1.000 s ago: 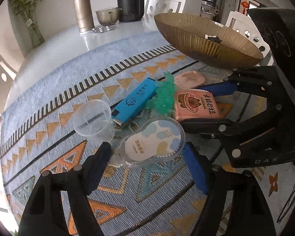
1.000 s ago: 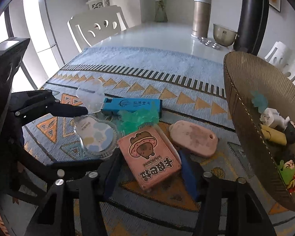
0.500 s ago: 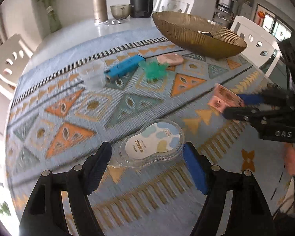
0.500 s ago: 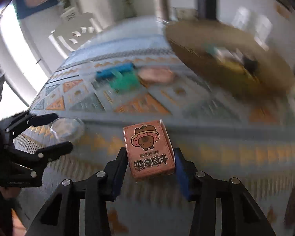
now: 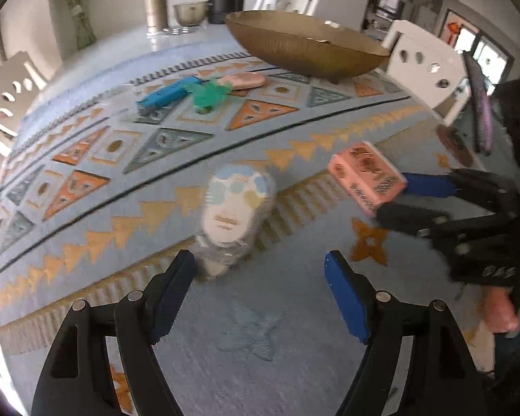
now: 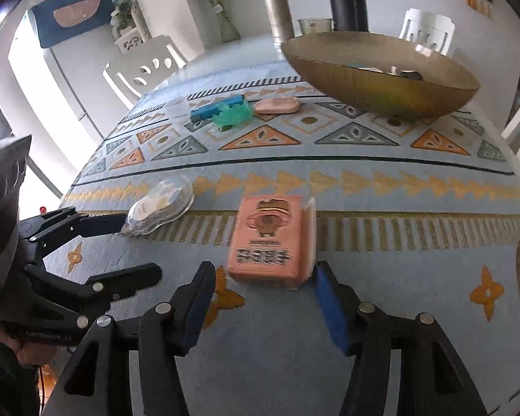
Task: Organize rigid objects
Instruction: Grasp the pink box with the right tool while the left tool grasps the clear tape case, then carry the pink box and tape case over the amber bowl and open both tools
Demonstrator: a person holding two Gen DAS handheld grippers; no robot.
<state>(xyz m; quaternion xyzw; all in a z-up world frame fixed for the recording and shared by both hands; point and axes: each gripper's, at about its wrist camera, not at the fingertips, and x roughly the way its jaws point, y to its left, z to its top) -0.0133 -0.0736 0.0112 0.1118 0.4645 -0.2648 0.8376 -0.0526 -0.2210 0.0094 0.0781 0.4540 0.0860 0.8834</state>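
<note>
My left gripper (image 5: 260, 270) is open; the clear plastic case with a blue-and-cream card (image 5: 234, 208) lies on the cloth just ahead of its fingers, loose. It also shows in the right wrist view (image 6: 161, 206). My right gripper (image 6: 260, 284) is open; the pink box with a cartoon face (image 6: 270, 239) lies on the cloth between and just ahead of its fingertips, touching the right pad. The box also shows in the left wrist view (image 5: 365, 176).
A gold bowl (image 6: 381, 79) holding small toys stands at the far right. A blue box (image 6: 215, 109), a green spiky toy (image 6: 234, 114), a pink oval case (image 6: 277, 105) and a clear cup (image 6: 176, 108) lie beyond on the patterned cloth (image 6: 329, 173). White chairs surround the table.
Both grippers carried their objects back to the near part of the cloth, then opened. The clear case and the pink box now rest on the cloth, released.
</note>
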